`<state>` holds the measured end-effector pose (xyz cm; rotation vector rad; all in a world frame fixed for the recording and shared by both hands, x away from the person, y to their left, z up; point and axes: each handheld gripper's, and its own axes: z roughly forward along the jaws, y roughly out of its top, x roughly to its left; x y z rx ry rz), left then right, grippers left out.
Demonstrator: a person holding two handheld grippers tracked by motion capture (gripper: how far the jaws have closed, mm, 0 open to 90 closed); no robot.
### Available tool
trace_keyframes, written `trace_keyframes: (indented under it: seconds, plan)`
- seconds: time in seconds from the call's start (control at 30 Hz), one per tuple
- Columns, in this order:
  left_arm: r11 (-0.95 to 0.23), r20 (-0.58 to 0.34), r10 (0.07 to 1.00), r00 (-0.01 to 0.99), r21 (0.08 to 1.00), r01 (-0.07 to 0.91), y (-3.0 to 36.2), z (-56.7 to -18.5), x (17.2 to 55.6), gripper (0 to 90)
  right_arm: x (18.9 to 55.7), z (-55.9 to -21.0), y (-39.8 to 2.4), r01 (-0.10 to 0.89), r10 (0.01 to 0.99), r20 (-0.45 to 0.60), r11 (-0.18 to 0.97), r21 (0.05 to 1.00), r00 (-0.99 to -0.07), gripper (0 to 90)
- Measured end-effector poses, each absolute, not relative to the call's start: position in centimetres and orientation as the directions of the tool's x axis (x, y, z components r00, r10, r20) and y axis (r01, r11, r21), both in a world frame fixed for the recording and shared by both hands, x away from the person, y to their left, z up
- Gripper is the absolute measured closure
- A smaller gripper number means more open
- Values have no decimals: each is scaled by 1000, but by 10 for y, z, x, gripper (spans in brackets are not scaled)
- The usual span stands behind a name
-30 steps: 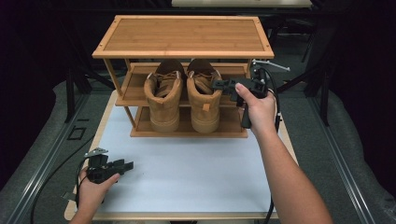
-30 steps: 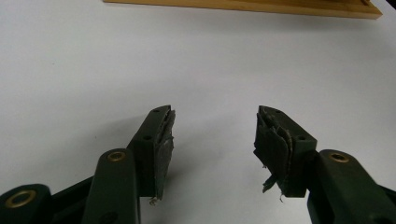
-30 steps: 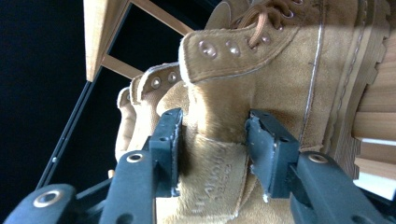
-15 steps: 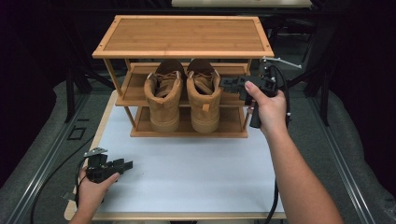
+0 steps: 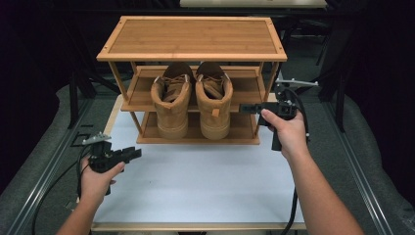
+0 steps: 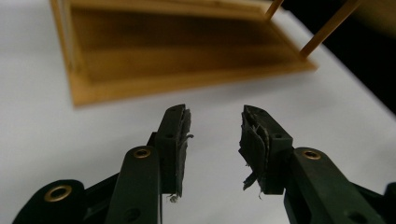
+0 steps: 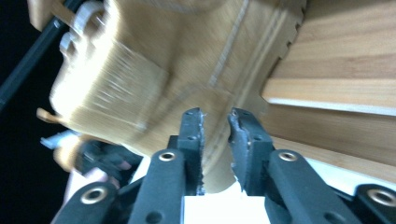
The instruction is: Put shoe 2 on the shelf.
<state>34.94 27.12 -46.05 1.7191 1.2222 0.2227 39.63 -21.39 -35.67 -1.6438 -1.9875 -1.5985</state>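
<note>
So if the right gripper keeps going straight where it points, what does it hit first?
Most likely the right boot on the rack. The right gripper points at its side, and its own view has the tan boot just beyond the jaws, which have just been closing with nothing between them.

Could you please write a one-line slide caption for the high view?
Right tool beside tan boots on a bamboo rack; left tool over white table.

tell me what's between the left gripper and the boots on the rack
Bare white tabletop, then the rack's empty bottom shelf, seen in the high view and the left gripper view. The left gripper holds nothing; both boots sit on the middle shelf.
</note>
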Motion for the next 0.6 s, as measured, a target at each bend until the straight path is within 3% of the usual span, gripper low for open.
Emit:
trace_keyframes:
  seconds: [0.07, 0.17, 0.33, 0.6]
  plan:
    - [-24, -350, 804, 481, 789, 614, 263, -440, 365, 609, 400, -374, -212, 741, 684, 593, -114, 661, -424, 779]
    - [-26, -348, 787, 509, 806, 592, 253, -427, 378, 737, 401, -385, -207, 722, 701, 571, -115, 682, -427, 817]
    - [-34, -324, 797, 509, 818, 574, 235, -415, 391, 877, 403, -394, -199, 707, 725, 561, -147, 692, -399, 855]
    - [-66, -283, 810, 514, 827, 558, 213, -414, 394, 899, 403, -407, -176, 678, 792, 469, -96, 728, -391, 870]
